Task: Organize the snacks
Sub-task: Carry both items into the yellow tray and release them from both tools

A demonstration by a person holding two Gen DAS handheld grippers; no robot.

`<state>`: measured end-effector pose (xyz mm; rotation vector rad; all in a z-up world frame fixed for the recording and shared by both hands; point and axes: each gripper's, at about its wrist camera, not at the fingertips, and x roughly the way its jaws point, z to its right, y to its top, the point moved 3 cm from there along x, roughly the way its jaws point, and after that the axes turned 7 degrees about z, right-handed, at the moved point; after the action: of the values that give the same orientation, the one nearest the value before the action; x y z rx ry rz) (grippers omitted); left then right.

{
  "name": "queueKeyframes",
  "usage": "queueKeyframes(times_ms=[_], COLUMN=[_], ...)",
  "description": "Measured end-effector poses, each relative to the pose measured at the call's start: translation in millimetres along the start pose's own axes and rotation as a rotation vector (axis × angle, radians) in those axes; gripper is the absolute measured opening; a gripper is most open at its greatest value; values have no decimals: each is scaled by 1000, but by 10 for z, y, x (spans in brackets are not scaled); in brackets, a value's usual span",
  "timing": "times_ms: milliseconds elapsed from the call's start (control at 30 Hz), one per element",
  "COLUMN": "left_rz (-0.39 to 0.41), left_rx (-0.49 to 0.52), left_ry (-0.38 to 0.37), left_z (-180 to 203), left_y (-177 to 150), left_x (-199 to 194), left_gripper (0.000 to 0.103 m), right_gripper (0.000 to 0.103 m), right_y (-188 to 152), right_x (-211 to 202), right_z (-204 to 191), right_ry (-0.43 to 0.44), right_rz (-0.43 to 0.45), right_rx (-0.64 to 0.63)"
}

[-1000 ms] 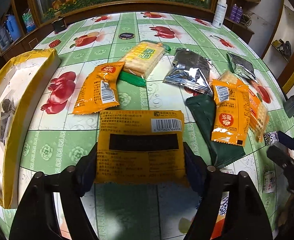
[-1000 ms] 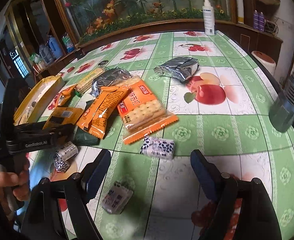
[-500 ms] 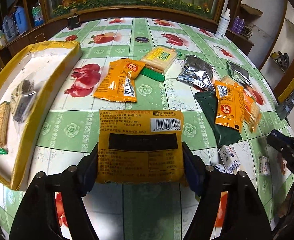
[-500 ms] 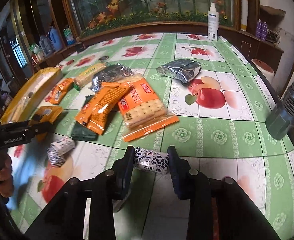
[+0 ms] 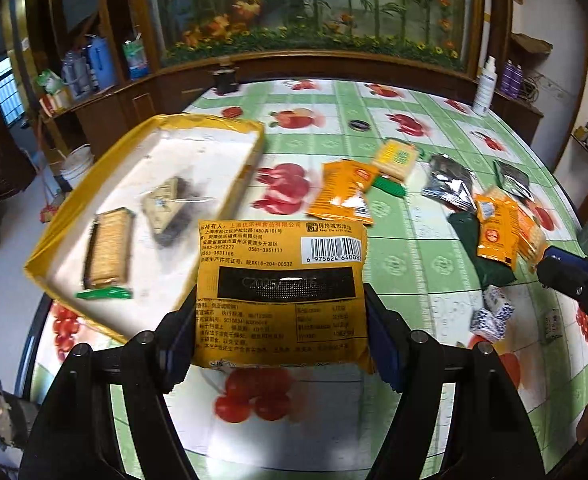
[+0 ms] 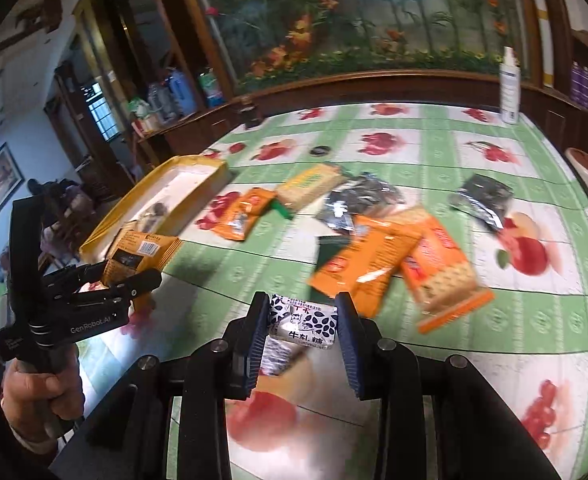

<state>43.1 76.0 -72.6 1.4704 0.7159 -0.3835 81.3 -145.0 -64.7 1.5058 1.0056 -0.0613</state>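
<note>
Left gripper [image 5: 281, 336] clamped on yellow snack packet [image 5: 281, 288] beside tray [image 5: 149, 130]. Right gripper [image 6: 302, 328] pinching nougat candy [image 6: 302, 322]. Slip risk: glossy wrappers.

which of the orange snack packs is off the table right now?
The yellow-orange pack with its barcode side up, clamped in the left tool beside the yellow tray. The other orange packs lie flat on the tablecloth.
</note>
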Motion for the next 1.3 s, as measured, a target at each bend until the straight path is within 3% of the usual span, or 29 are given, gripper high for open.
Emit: queueKeyframes(times_ms=[700,1100,1300], left_rz=[22,-40,-86], left_rx=[-128,-239,-260], left_ry=[136,174,160], left_z=[-940,-1547,-1616], left_y=[72,202,134], left_x=[58,460,647], left_gripper=[73,73,73], right_gripper=[34,34,34], right_y=[300,823,894], right_x=[810,1544,2069], right_z=[-1090,-1664,-1905], right_ry=[200,338,343], right_rz=[-63,-60,-99], right_rx=[-118,-91,-96])
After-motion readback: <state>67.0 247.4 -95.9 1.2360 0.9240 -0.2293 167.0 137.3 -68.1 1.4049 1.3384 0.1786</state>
